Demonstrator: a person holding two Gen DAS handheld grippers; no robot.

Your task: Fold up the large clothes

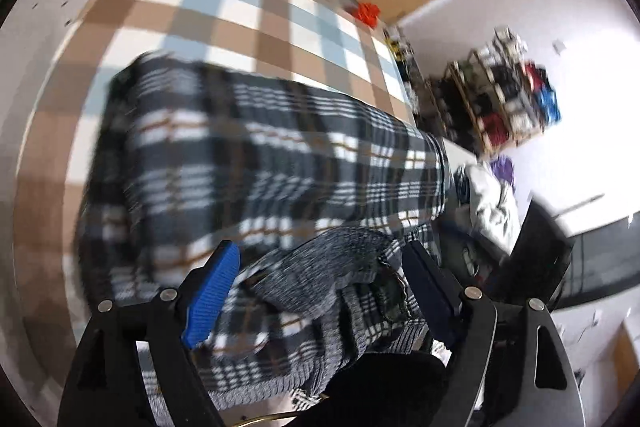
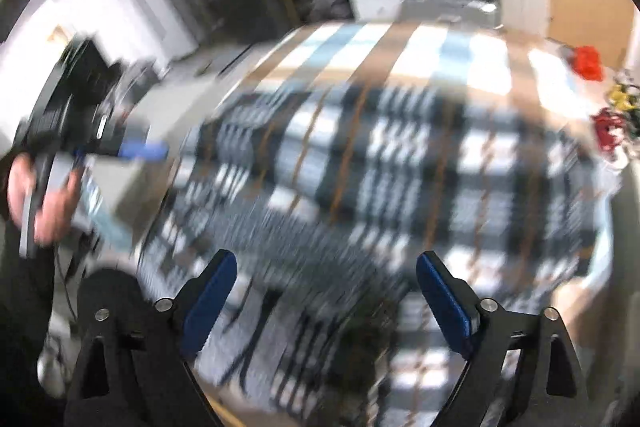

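A plaid garment (image 1: pixel 256 155) lies folded on the checked bench (image 1: pixel 224 11). The left hand-held gripper (image 1: pixel 320 267) and right hand-held gripper (image 2: pixel 326 279) both stand spread, pinching nothing.

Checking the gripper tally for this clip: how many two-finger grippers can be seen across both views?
2. The left gripper hangs open over the plaid garment's near edge; in the right wrist view a hand holds it at left. The right gripper is open above the garment.

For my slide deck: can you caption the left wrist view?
Open left gripper over a rumpled fold of the dark plaid flannel garment on the checked tablecloth.
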